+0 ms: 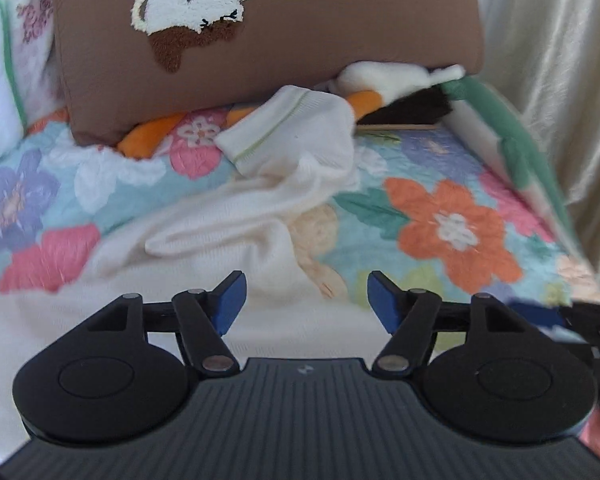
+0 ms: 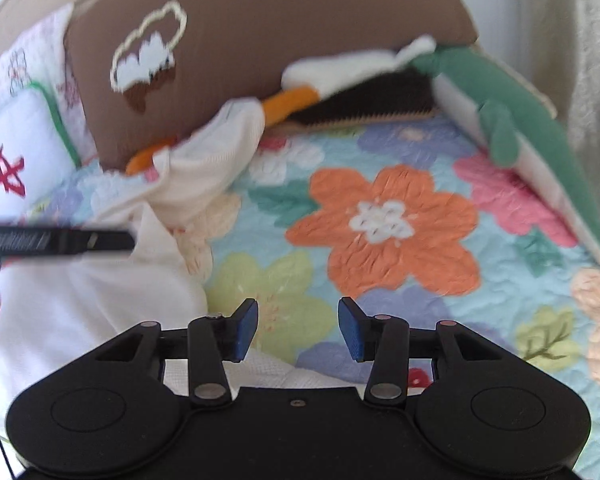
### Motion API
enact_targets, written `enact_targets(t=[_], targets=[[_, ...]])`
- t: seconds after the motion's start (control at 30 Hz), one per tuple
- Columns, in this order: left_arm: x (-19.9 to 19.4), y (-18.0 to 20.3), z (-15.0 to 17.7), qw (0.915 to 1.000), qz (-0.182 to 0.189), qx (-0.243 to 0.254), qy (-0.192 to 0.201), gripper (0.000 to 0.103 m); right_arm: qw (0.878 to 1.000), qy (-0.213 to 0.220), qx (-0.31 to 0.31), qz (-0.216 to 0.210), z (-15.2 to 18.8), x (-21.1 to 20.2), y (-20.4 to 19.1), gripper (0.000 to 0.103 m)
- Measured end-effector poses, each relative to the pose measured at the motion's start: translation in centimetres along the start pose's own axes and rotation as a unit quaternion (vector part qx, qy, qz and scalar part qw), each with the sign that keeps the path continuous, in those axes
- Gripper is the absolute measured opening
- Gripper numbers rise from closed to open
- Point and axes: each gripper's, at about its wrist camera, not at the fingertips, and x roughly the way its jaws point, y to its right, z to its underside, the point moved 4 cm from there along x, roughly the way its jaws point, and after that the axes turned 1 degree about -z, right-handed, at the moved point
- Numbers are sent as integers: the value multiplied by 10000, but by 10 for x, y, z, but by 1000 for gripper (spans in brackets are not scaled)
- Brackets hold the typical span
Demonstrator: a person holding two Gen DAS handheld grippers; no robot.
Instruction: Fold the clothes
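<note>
While the cream garment lies rumpled on the floral quilt, both the left claw and right claw hang wide and empty; soft, light knit, probably best pinched at its ribbed hem.

Both claws, left claw and right claw, are black with blue pads.

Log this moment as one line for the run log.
left gripper: open, empty, over cream garment | right gripper: open, empty, at garment edge | garment: crumpled, unfolded on floral quilt
</note>
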Motion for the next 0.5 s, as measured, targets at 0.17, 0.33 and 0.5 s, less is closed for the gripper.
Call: enact_targets(t=[0.17,0.33,0.5], targets=[[57,-6,-11,9974,-593,-230,-349,70,9958,-715,-347,-451,27,11,-10,51],[79,-19,-3,9957,-778,-389,-321,22,9846,-1048,-1109,-850,42,-4,-24,51],[65,-35,-2,9975,-507,-464,181,3,9871,-745,-1029,-977,34,-13,-15,51]])
